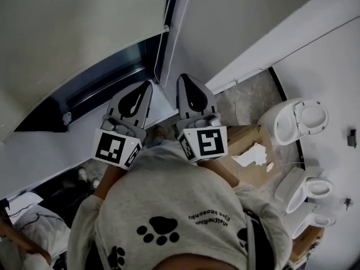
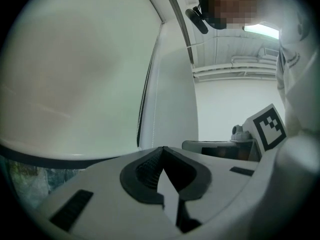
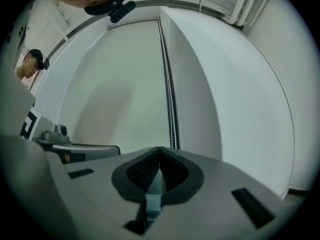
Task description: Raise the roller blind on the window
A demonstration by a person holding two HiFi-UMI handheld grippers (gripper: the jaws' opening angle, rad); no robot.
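White walls close in on a window recess, and the roller blind [image 1: 73, 32] hangs over most of the window. Its top is cut off by the upper edge of your head view. Below its bottom bar [image 2: 45, 151] you get only a dark strip of window frame [image 1: 107, 89] and a blurred patch of glass.

The bead chain [image 1: 162, 44] runs down the blind's right edge, thin and hard to follow from above. In your right gripper view the chain [image 3: 171, 109] drops straight behind the jaw tips, so its lower end is hidden and you cannot tell whether it touches them.

Your left gripper [image 1: 147, 84] and right gripper [image 1: 184, 77] sit side by side in front of your chest, both pointing at the window. Each has its jaws pressed together with nothing between them, as both gripper views show.

Down on the floor at your right stand white toilets [image 1: 295, 120] beside torn cardboard [image 1: 247, 142]. Your shirt hides the floor directly beneath you.
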